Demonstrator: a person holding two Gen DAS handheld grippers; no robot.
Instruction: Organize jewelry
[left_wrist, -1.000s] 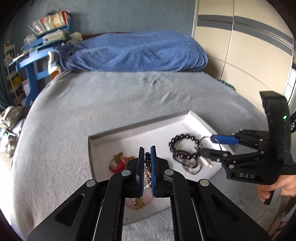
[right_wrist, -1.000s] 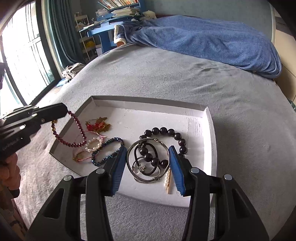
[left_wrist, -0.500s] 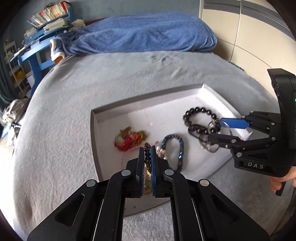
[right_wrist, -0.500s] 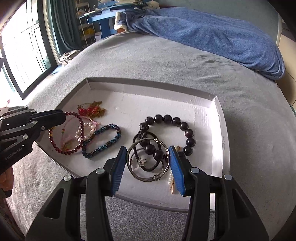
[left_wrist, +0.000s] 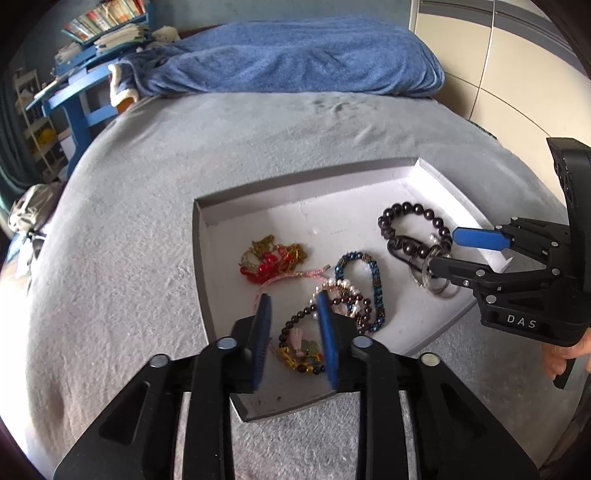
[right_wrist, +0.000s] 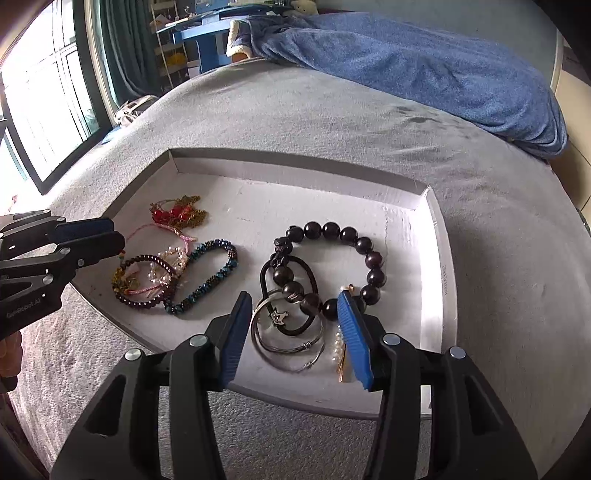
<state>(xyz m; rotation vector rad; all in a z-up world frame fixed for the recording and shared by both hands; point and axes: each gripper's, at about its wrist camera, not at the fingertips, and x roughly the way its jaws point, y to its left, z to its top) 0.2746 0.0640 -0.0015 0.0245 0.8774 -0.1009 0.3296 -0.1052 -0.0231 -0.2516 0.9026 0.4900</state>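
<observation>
Fingers (left_wrist: 263, 332) of left gripper (left_wrist: 293, 334) parted, empty — garnet bracelet (left_wrist: 332, 314) between; right gripper (right_wrist: 295, 336) wide, straddling wire bangle (right_wrist: 291, 347).

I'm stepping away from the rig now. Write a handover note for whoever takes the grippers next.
Left gripper: open, empty, over the near-left corner of the tray, above the dark red bead bracelet.
Right gripper: open, empty, its fingers either side of the metal bangles and black hair tie.
All the jewelry lies in the tray on the bed: red-and-gold piece, blue beaded bracelet, large dark bead bracelet, pearl clip.
Done: everything is in the tray.
Left: the two piles overlap; separate and lay out the pieces.
</observation>
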